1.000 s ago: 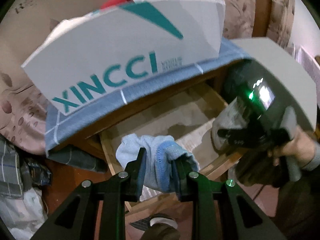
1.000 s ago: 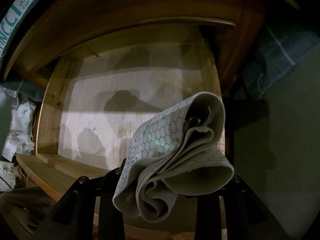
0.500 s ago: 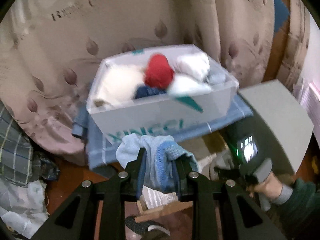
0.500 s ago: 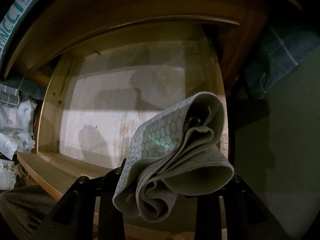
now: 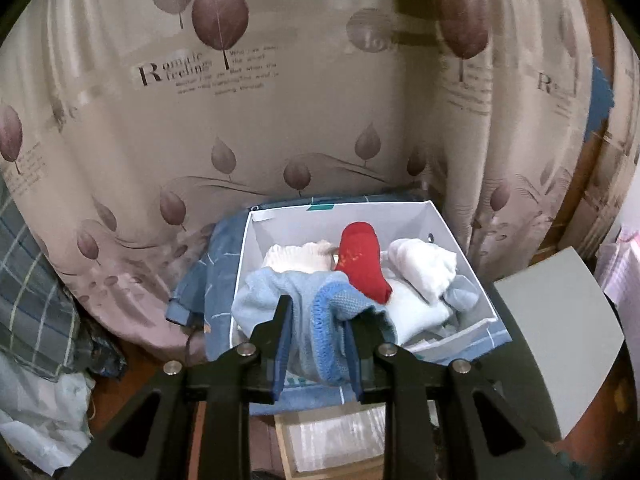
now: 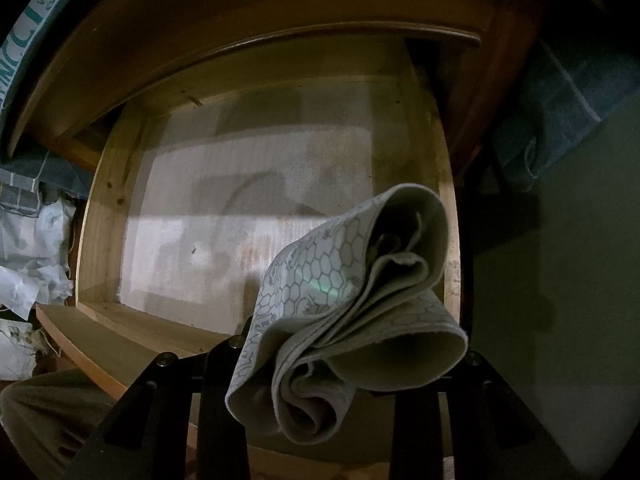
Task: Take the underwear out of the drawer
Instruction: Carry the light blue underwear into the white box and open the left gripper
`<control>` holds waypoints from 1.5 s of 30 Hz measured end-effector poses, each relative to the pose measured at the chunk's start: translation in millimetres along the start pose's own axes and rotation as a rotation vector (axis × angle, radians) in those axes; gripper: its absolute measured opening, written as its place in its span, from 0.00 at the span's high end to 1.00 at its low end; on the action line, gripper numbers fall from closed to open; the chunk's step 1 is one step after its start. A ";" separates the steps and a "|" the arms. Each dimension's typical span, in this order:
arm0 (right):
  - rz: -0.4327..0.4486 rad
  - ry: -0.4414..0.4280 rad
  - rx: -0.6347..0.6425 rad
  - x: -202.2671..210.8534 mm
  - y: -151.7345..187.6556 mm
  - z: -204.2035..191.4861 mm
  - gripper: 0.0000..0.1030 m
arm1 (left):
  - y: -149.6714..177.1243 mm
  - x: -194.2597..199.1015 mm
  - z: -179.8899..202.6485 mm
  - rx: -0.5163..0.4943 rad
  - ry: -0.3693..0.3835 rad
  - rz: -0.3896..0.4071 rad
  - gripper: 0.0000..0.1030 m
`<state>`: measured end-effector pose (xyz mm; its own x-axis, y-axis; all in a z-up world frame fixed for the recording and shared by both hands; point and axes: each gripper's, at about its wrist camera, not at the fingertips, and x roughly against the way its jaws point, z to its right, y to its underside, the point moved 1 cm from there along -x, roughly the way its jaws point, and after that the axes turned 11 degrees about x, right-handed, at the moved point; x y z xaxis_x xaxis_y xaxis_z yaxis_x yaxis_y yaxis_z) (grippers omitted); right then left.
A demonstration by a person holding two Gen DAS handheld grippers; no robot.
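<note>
Left wrist view: the left gripper (image 5: 318, 340) is clamped on a bunched light-blue garment (image 5: 308, 304), its jaws narrow with the cloth squeezed between them and spilling out toward 10 and 2 o'clock. Just behind the garment, toward 12 o'clock, sits an open white box (image 5: 452, 236) filled with rolled clothing: a red piece (image 5: 362, 262) at its middle, a cream piece (image 5: 298, 258) at 10 o'clock of it, and white bundles (image 5: 424, 268) at 3 o'clock. The box rests on a blue checked cloth (image 5: 218, 280). A leaf-print curtain (image 5: 168, 128) fills the background. Part of the wooden drawer (image 5: 332, 444) shows at 6 o'clock, under the gripper.

Right wrist view: the right gripper (image 6: 320, 364) holds a folded grey underwear (image 6: 352, 308) with a honeycomb print; the fabric hides the fingertips, jaws narrow around it. The piece hangs above the drawer's (image 6: 100, 208) front-right corner, toward 4 o'clock of the pale bare bottom. A box edge with teal lettering (image 6: 24, 36) shows at 10 o'clock.
</note>
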<state>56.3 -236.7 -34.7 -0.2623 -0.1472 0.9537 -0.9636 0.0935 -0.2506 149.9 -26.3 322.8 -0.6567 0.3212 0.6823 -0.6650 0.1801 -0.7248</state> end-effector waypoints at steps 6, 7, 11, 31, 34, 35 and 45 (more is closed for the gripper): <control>-0.006 -0.006 -0.002 -1.1 -1.8 0.8 0.71 | -0.3 -37.6 -3.8 0.010 -0.066 -0.039 0.77; -0.007 -0.007 -0.004 -1.4 -2.0 0.6 0.71 | 0.7 -43.2 -5.7 0.020 -0.080 -0.045 0.77; -0.008 -0.010 -0.001 -1.6 -1.3 -0.6 0.71 | 6.8 -63.5 -11.6 0.060 -0.123 -0.086 0.77; -0.012 -0.013 -0.002 -0.7 0.1 -2.0 0.71 | 19.8 -117.3 -9.1 0.156 -0.205 -0.098 0.73; -0.013 -0.013 -0.001 -1.2 -0.5 -1.3 0.71 | 21.6 -116.1 -5.6 0.131 -0.215 -0.094 0.72; -0.012 -0.013 -0.002 -1.0 -0.3 -1.6 0.71 | 21.8 -115.8 -5.2 0.132 -0.214 -0.095 0.72; -0.010 -0.013 -0.001 -1.6 -0.5 -1.5 0.71 | 29.5 -101.9 0.0 0.100 -0.194 -0.058 0.53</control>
<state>57.3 -235.0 -35.8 -0.2534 -0.1606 0.9539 -0.9661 0.0929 -0.2410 197.2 -53.8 231.9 -0.6657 0.1265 0.7355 -0.7295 0.0973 -0.6770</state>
